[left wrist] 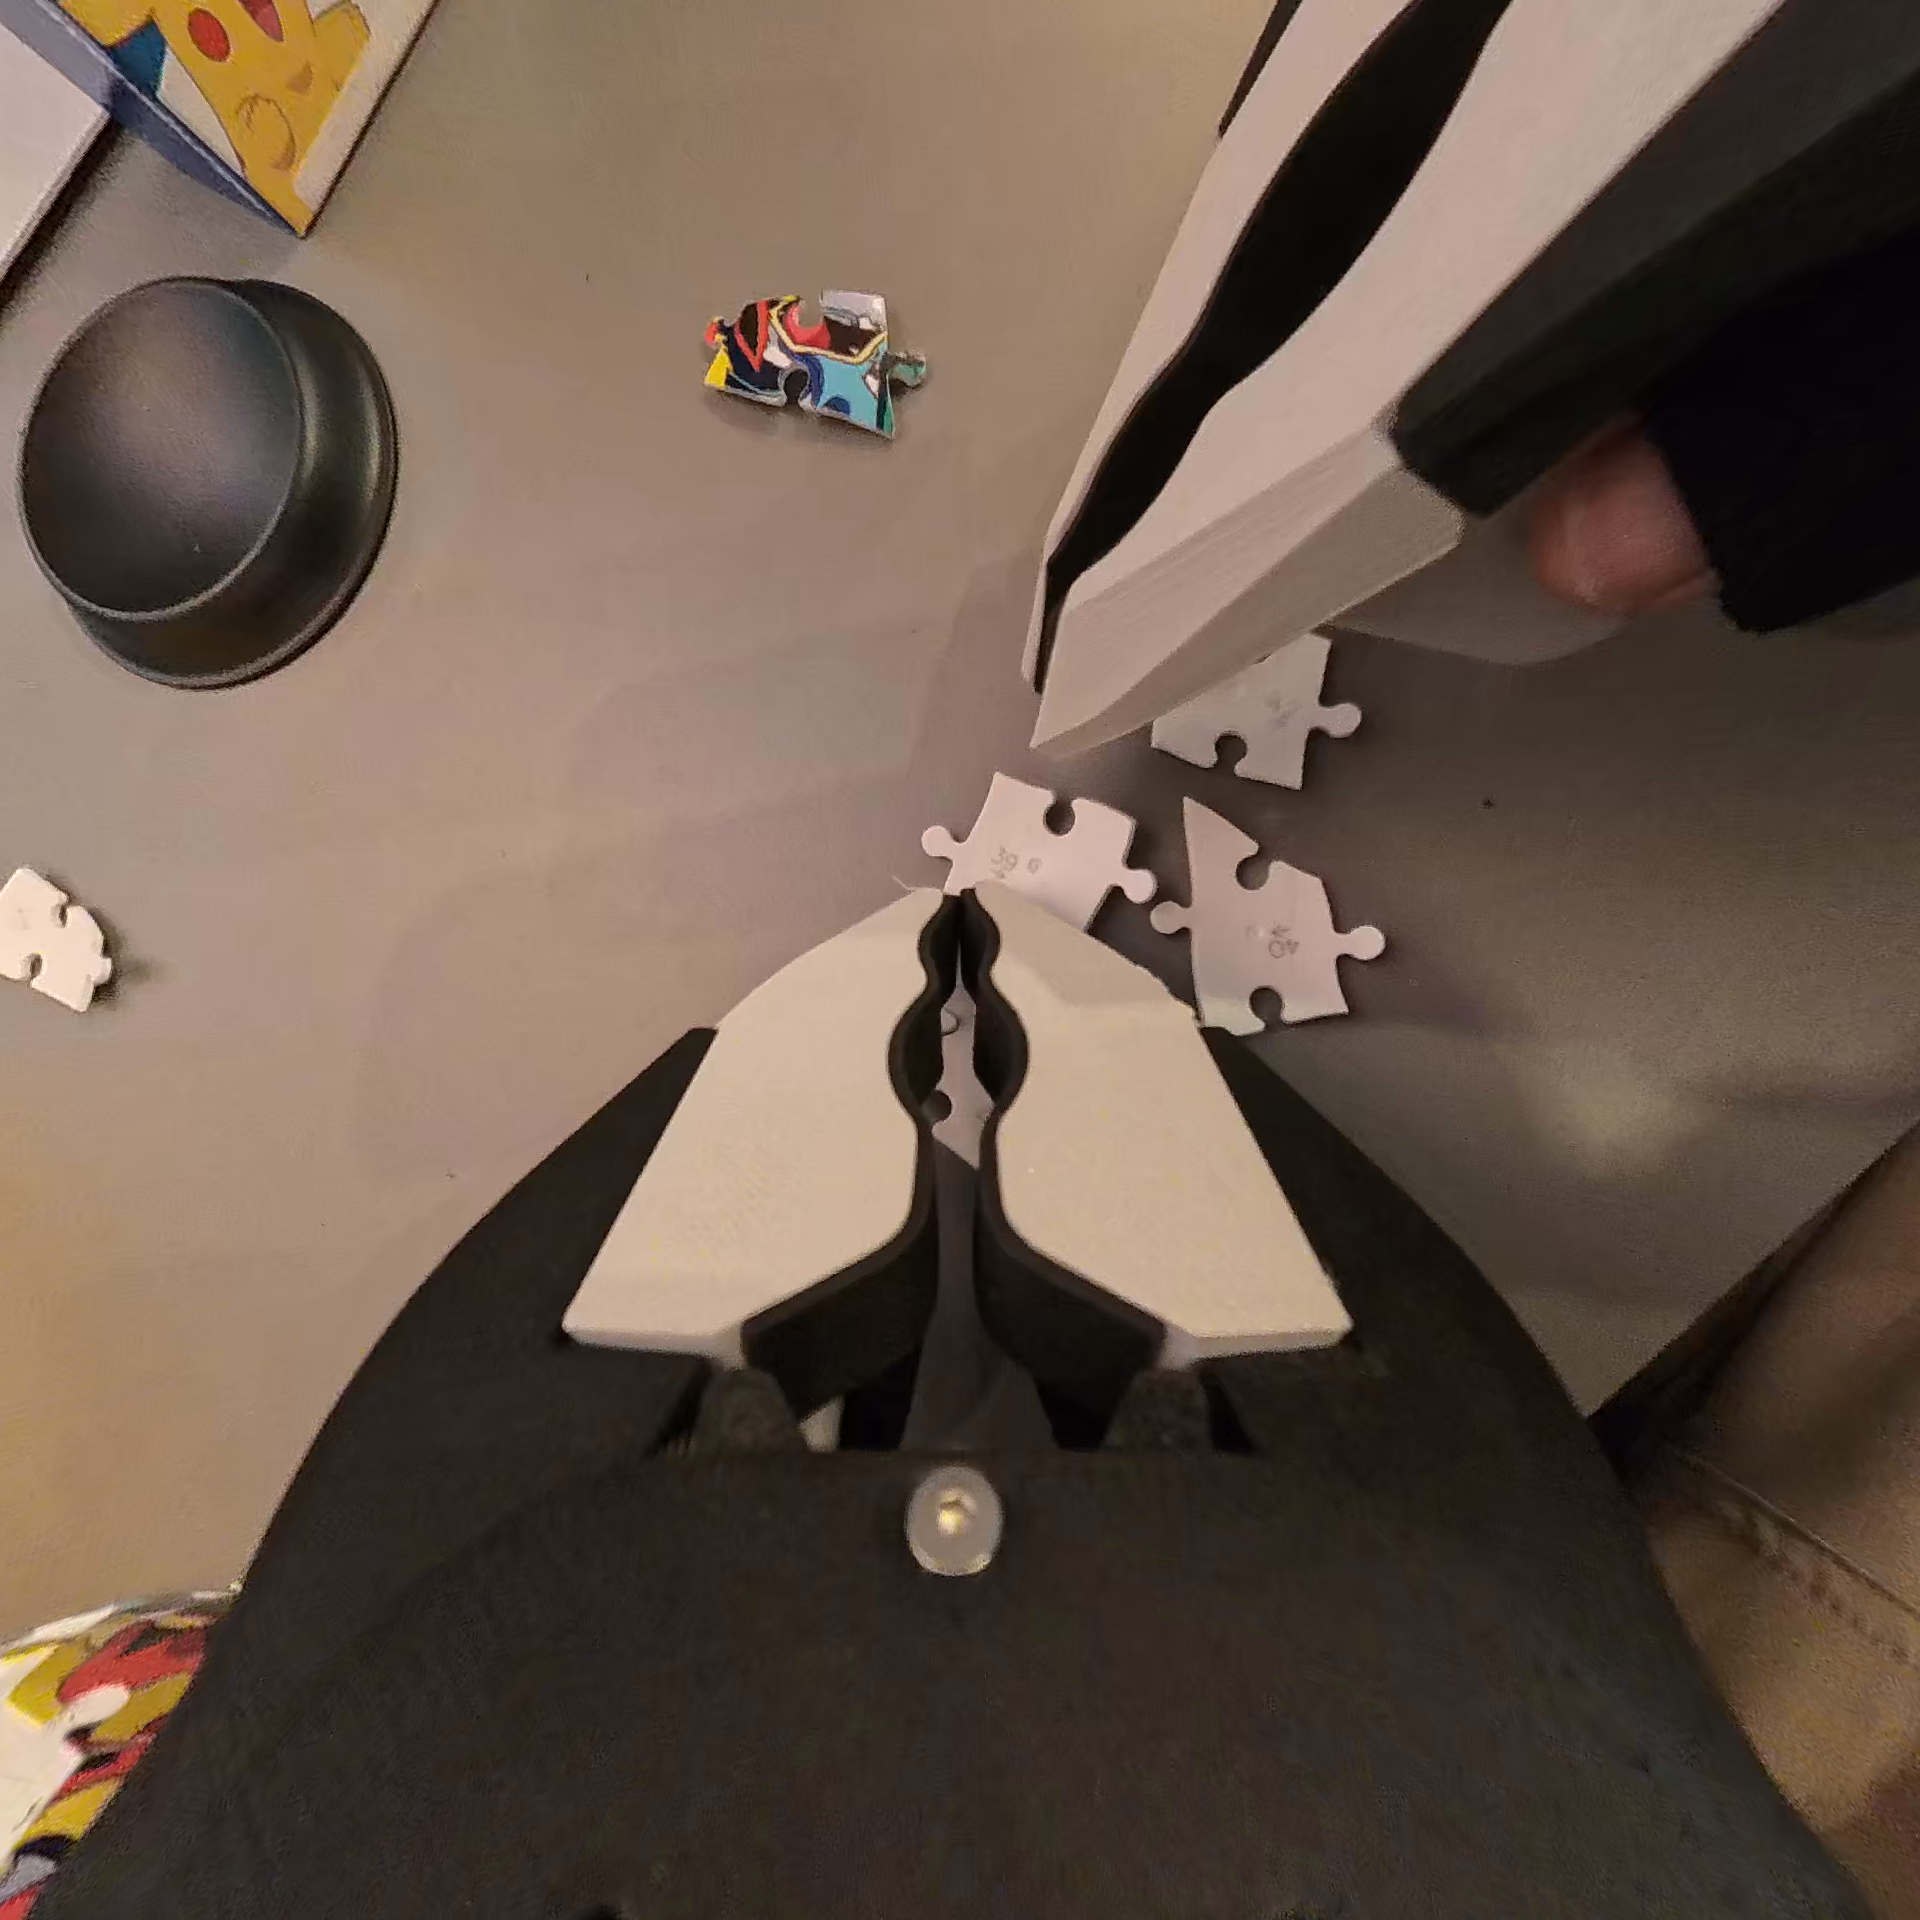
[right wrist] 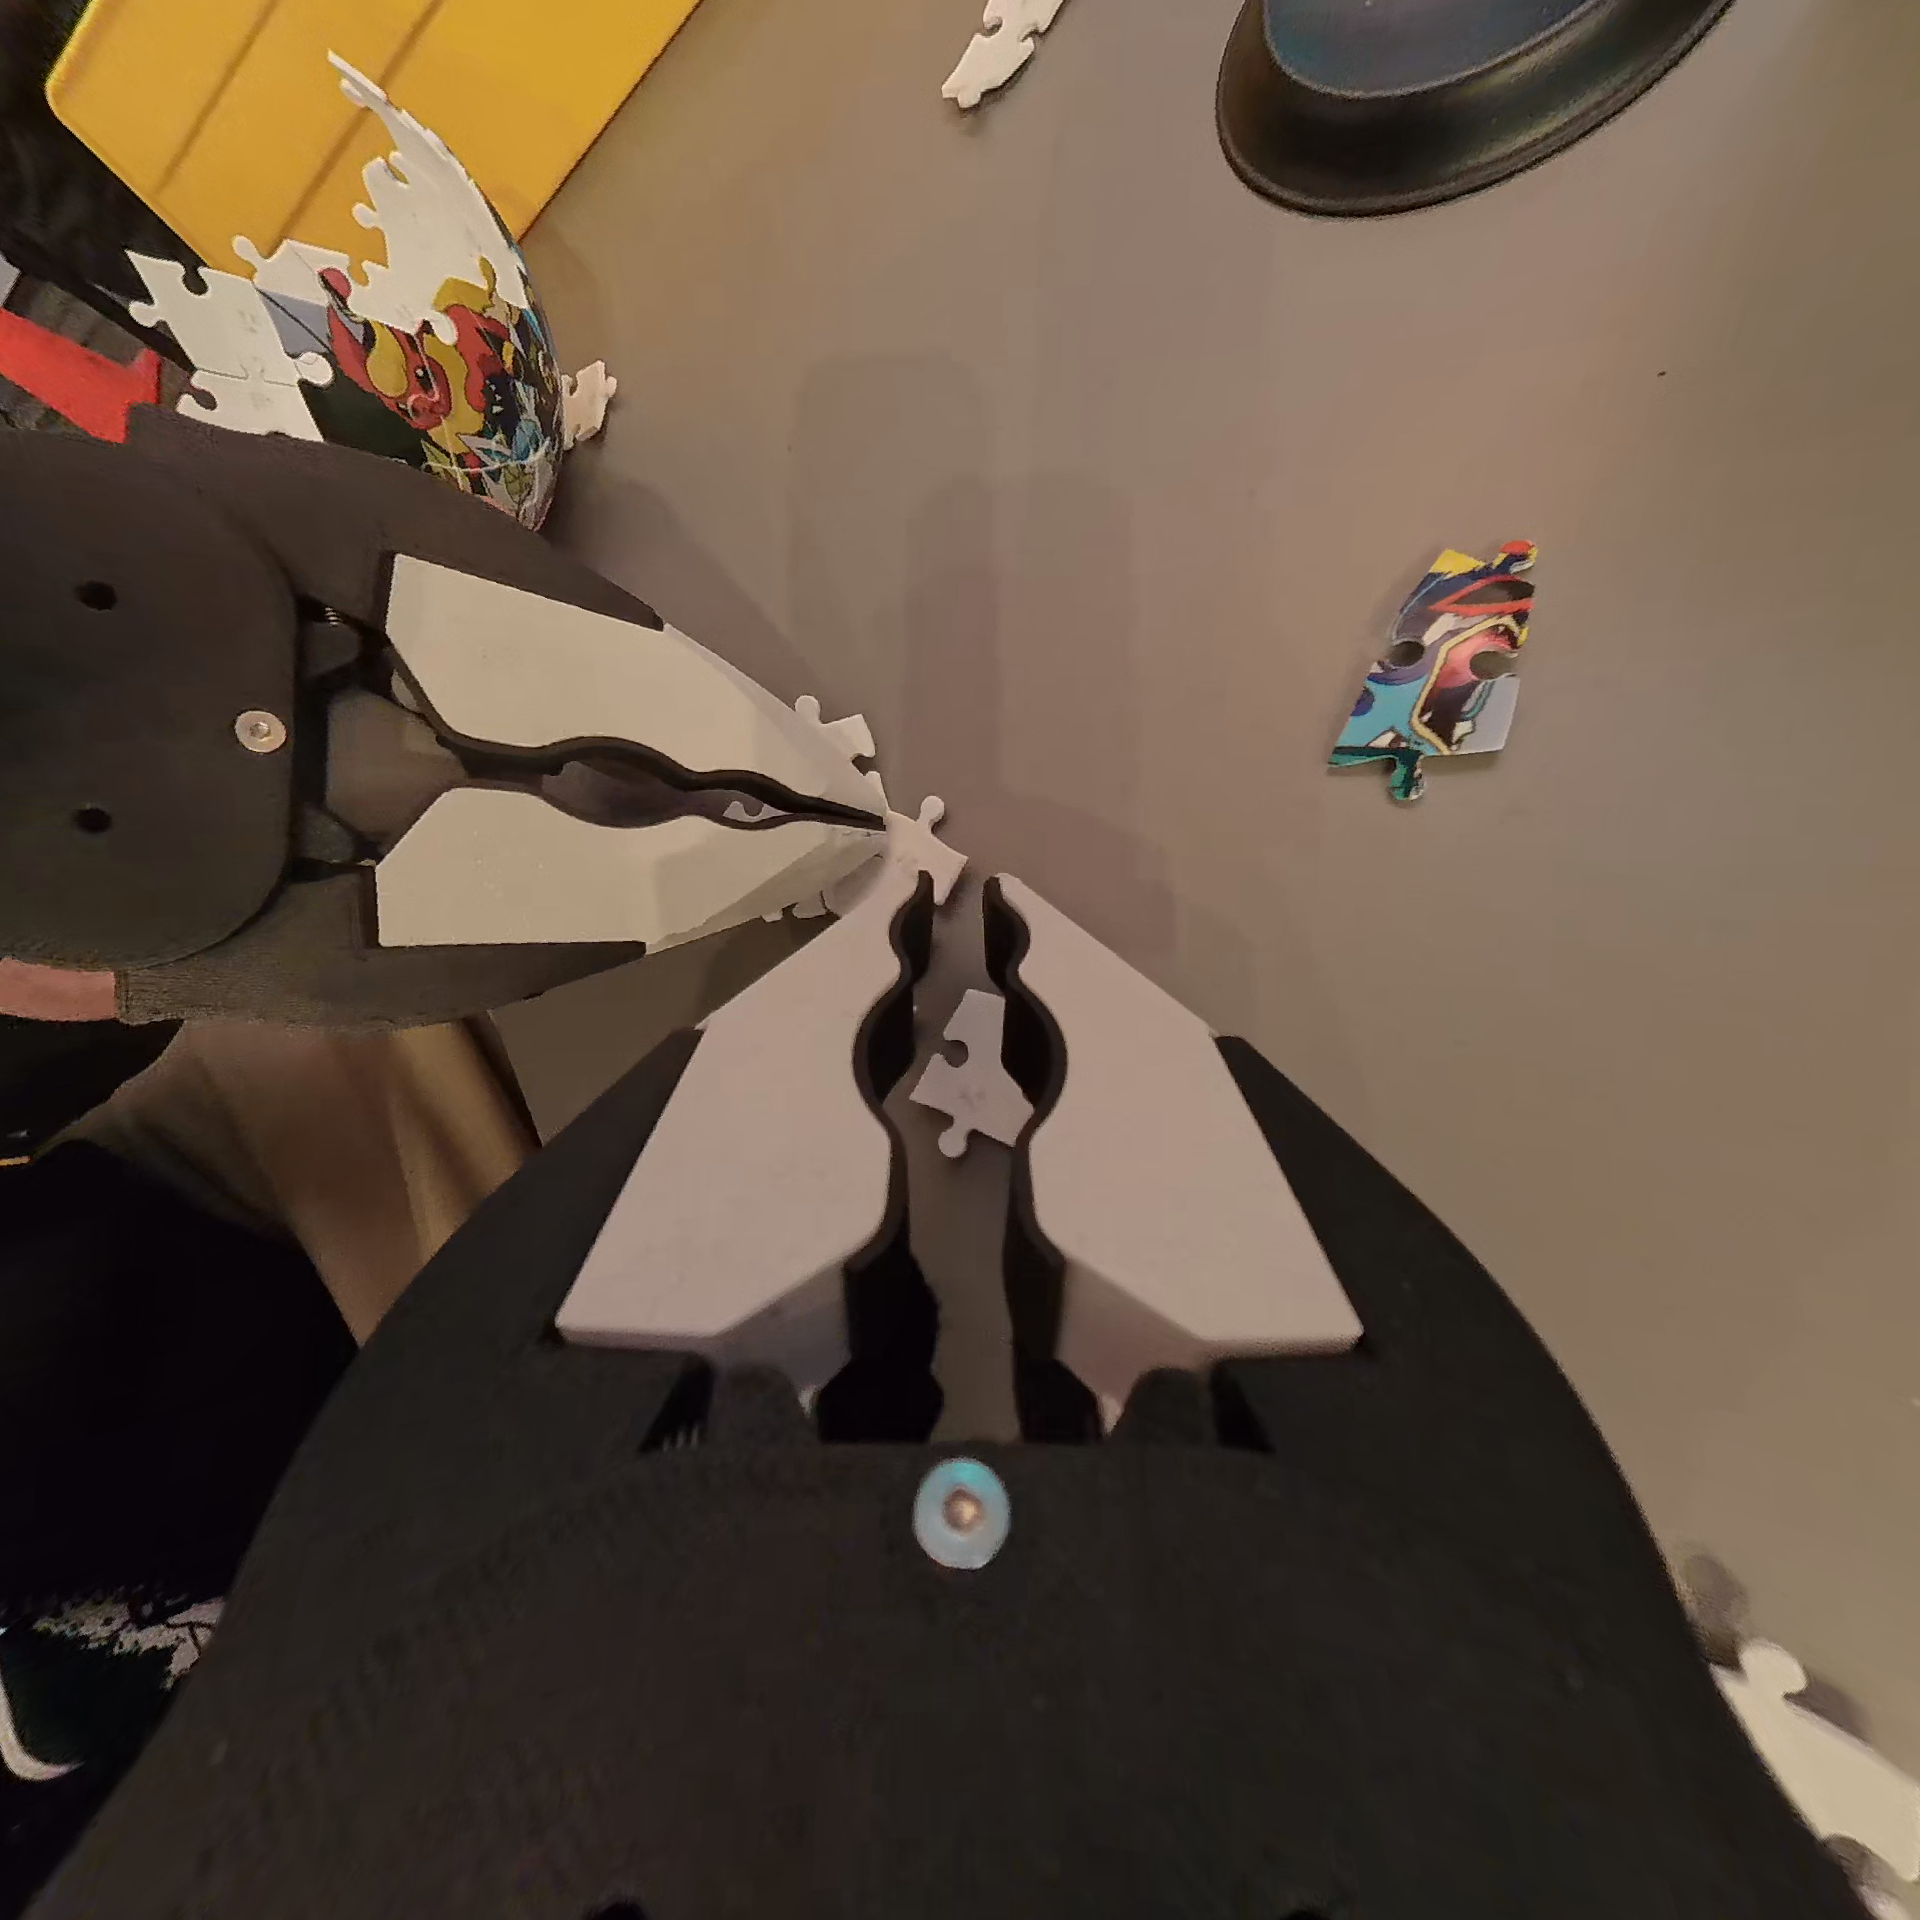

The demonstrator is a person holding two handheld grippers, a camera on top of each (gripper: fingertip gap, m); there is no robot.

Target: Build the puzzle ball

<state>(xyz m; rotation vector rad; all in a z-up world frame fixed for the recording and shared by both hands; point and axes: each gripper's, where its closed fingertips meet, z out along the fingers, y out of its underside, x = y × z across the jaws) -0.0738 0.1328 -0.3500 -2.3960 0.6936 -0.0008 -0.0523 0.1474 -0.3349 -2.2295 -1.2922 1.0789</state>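
My left gripper (left wrist: 961, 906) is shut on the edge of a white, face-down puzzle piece (left wrist: 1039, 857), which sticks out past its tips. The right wrist view shows the same pinch (right wrist: 878, 821), with the piece (right wrist: 925, 842) reaching my right gripper's left fingertip (right wrist: 916, 896). My right gripper (right wrist: 956, 888) is open by a narrow gap and holds nothing. Another white piece (right wrist: 971, 1081) lies on the table below its fingers. The right gripper also shows in the left wrist view (left wrist: 1044, 717), just beyond the held piece. The half-built puzzle ball (right wrist: 447, 364) stands at the upper left.
Two more white pieces (left wrist: 1262, 717) (left wrist: 1273, 935) lie on the grey table (left wrist: 623, 779). A joined coloured pair (left wrist: 816, 364), a black bowl (left wrist: 203, 478), a printed box (left wrist: 260, 94) and a lone white piece (left wrist: 52, 940) lie farther off. A yellow sheet (right wrist: 364, 104) is behind the ball. The grippers are tip to tip, or close to it. Both grippers' tips are roughly 15 cm from the black bowl (left wrist: 203, 478).
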